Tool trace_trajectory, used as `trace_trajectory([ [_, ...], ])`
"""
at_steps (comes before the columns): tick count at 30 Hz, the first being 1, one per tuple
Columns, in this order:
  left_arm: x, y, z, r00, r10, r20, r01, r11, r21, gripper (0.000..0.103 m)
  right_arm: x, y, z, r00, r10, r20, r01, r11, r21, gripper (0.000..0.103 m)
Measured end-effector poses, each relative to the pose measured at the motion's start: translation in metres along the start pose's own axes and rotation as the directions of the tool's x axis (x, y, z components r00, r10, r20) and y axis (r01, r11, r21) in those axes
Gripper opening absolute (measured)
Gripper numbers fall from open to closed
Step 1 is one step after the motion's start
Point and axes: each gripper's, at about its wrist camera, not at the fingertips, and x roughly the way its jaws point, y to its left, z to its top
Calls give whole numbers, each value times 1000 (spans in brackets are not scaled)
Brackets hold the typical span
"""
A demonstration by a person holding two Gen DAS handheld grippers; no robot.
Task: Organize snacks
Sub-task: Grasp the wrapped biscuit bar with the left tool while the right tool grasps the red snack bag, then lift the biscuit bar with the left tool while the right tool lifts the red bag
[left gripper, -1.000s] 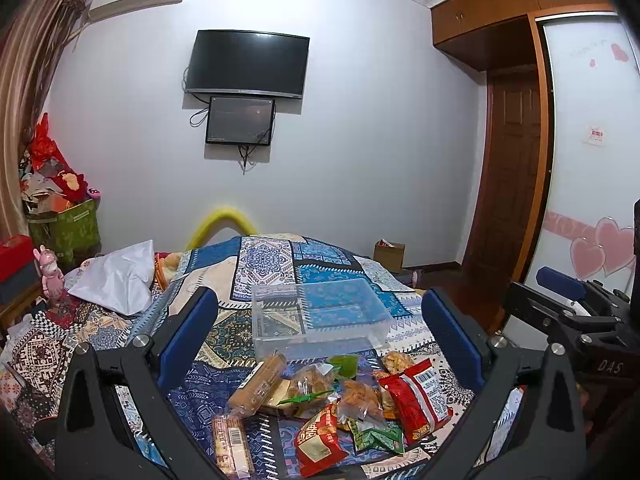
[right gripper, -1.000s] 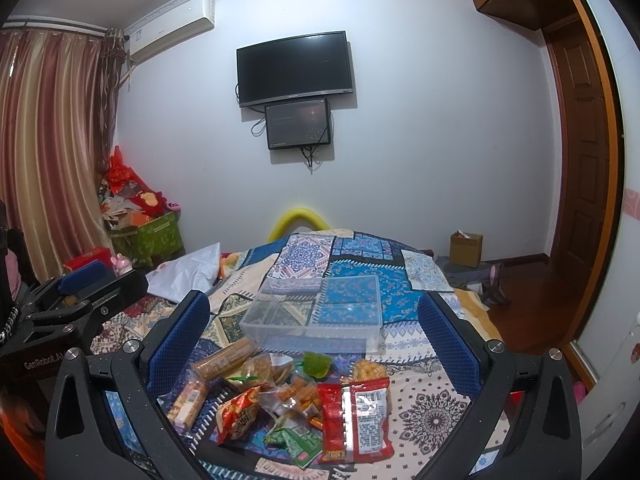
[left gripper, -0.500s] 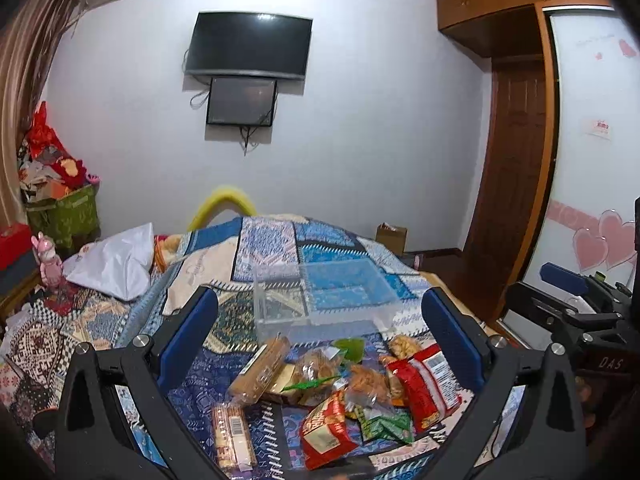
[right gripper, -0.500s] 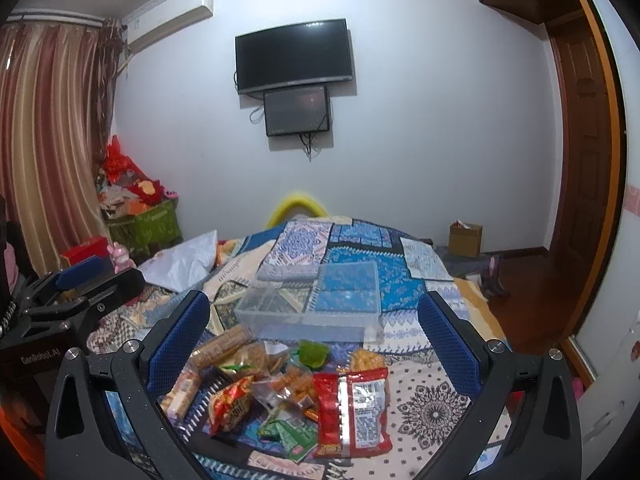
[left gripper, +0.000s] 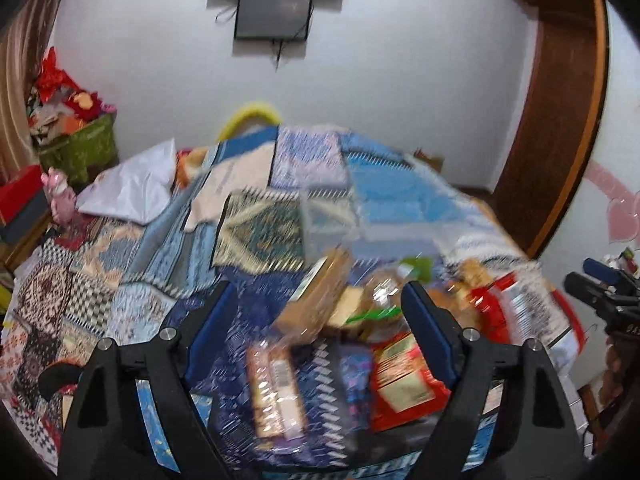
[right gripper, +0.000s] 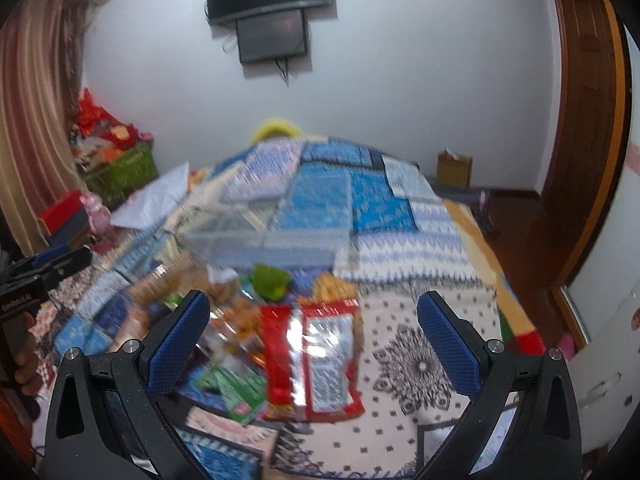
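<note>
Both pictures were blurred, so small details could not be read. The left gripper (left gripper: 316, 320) hung over the bed with its two blue-padded fingers (left gripper: 210, 330) spread wide and nothing between them. The right gripper (right gripper: 312, 332) was in the same state, two fingers (right gripper: 178, 344) wide apart and empty.

The snacks lay in one loose pile on the patterned bedspread (left gripper: 132, 280), at the near end of the bed. In the left wrist view I could count one long brown biscuit pack (left gripper: 316, 300) lying tilted, one clear-wrapped biscuit pack (left gripper: 276, 388) nearer to the camera, one red packet with a pale label (left gripper: 402, 384) and one large red and silver bag (left gripper: 516, 304) at the right side. In the right wrist view the red and silver bag (right gripper: 320, 356) was in the middle between the fingers, with one green packet (right gripper: 236, 388) just beside it on the left and one small green thing (right gripper: 270, 280) behind it. Several orange and brown packets lay to the left of the bag; how many, I could not tell.

One clear plastic box (right gripper: 264, 236) stood just behind the pile, and it seemed to hold nothing. One white plastic bag (right gripper: 156, 200) lay further left on the bed. Two dark screens (right gripper: 272, 12) hung on the white wall, one under the other.
</note>
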Motion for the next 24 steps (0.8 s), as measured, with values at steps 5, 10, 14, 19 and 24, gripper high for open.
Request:
trace_trajectory([
  [5,29,13,-18,995,17,-102,-18,1000,-11,77,23,-7,-19,994,11,-106,-10,1000,7,100],
  [10,56,22,-39,978,13,-206,-23,999,-46,71,49,-8,-31,982,43,-184,-38,999,32,97],
  [14,73,33,-54,959,13,-284,-40,995,-91,64,62,-7,-37,975,58,-217,-51,998,37,97],
  [19,89,38,-66,939,1,-343,-45,992,-121,57,76,-7,-40,964,81,-254,-72,996,42,88],
  [24,96,34,-73,938,25,-346,-62,993,-97,54,82,-4,-42,956,99,-275,-90,995,46,75],
])
